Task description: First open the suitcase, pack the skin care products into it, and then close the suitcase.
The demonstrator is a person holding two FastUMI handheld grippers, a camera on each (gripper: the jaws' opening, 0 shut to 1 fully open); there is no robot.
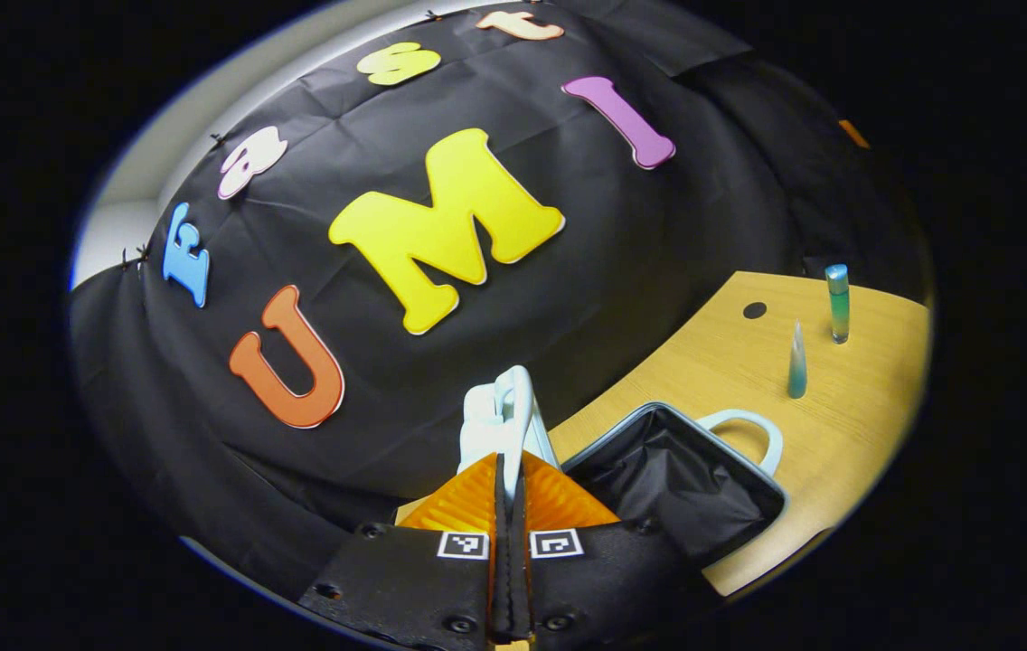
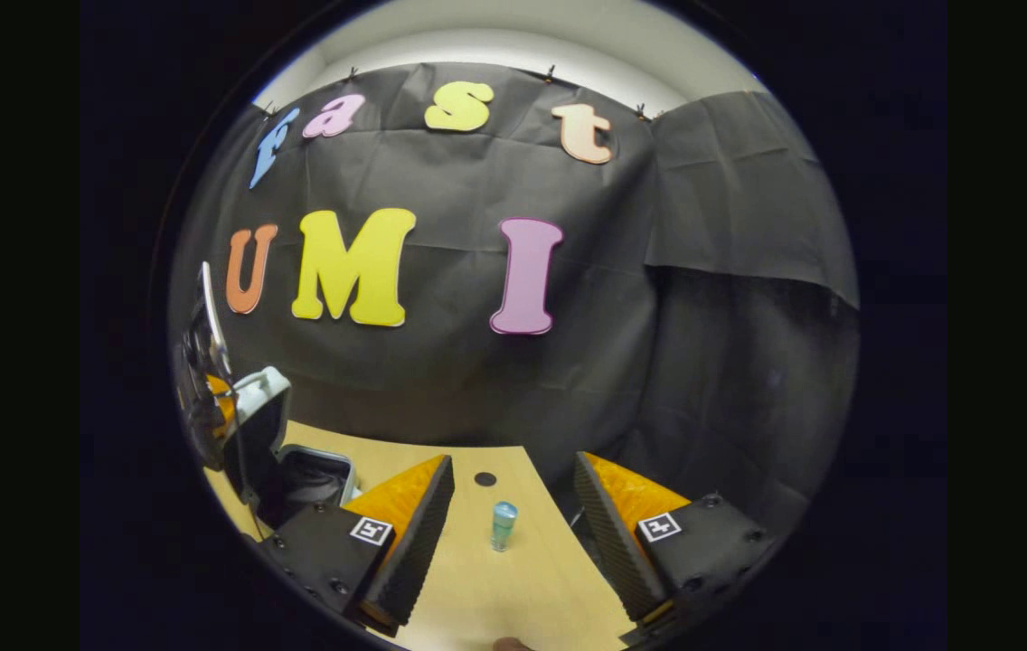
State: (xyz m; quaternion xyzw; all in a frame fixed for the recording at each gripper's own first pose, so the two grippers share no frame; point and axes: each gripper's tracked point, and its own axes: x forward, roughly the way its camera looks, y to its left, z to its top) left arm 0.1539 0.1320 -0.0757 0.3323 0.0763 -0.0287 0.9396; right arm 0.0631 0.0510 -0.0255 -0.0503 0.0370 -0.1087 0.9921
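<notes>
Pinched tight, left gripper (image 1: 509, 479) props the pale blue suitcase lid (image 1: 504, 420) upright; right gripper (image 2: 513, 506), spread wide, lines up the teal capped bottle (image 2: 504, 525) mid-desk for packing.

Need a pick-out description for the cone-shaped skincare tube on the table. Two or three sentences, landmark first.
Start at the wooden table and find the open suitcase with its black lining. Just beyond its pale handle stand two teal items. You want the tapered tube nearer the handle, narrowing to a point, unlike the capped cylindrical bottle behind it.

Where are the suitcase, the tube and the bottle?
suitcase (image 1: 672, 475), left gripper view, its dark lining.
tube (image 1: 797, 366), left gripper view, mid-body.
bottle (image 2: 503, 526), right gripper view, mid-body.
</notes>
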